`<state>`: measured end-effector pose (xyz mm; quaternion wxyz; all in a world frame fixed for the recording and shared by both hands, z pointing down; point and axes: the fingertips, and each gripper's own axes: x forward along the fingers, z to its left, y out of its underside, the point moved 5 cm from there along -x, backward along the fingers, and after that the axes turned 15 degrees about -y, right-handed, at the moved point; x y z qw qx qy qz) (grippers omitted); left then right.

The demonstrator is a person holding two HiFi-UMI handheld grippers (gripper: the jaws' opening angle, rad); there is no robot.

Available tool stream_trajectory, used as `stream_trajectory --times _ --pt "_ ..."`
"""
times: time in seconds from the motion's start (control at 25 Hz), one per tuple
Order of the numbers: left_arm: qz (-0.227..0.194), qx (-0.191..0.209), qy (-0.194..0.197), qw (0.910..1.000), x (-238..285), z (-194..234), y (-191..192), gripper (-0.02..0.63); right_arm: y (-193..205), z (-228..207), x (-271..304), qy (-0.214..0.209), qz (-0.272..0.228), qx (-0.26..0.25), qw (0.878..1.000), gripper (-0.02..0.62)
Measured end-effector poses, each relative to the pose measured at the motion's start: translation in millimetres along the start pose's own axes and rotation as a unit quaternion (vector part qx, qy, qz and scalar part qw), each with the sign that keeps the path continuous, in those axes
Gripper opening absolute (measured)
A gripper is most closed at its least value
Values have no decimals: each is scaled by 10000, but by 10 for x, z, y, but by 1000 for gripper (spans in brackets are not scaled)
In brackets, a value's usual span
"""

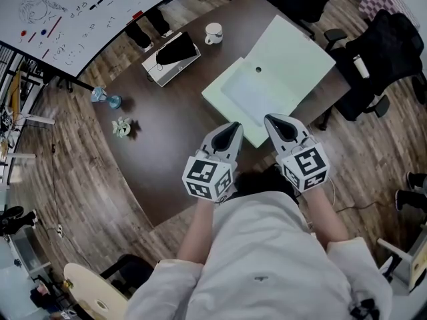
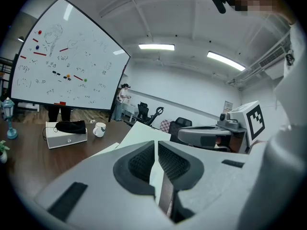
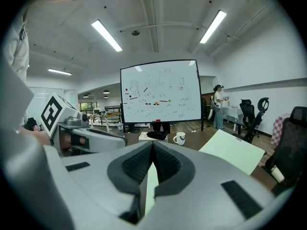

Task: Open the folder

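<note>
In the head view the pale green folder lies on the dark counter, spread out, with its long axis running slantwise from its near corner away to the far right. That near corner sits between the left claw and the right claw, so the folder lies straight ahead of both and neither hand is clearly nearer. It looks already open, with pale sheets on the near leaf. A mug and a white box stand beyond the folder's left side. The marker cubes cover the hands, and whether either tip touches the folder's edge cannot be told here. In the left gripper view the left claw has its jaws brought together at the tips, with nothing pinched. The folder rises just beyond them, and only a pale strip of it shows through the slit lower down. In the right gripper view the right claw is likewise closed and empty. The folder's far leaf shows ahead and to the right, tilted, its near part hidden behind the claw body.
</note>
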<state>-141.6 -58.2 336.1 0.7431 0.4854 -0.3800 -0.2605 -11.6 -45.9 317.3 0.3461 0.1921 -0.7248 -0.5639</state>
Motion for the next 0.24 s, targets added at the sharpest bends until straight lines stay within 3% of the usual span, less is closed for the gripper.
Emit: stream_trajectory --times 0.24 --pt "-14 44 3 10000 -7 -21 -23 26 -15 22 5 -16 13 -28 10000 3"
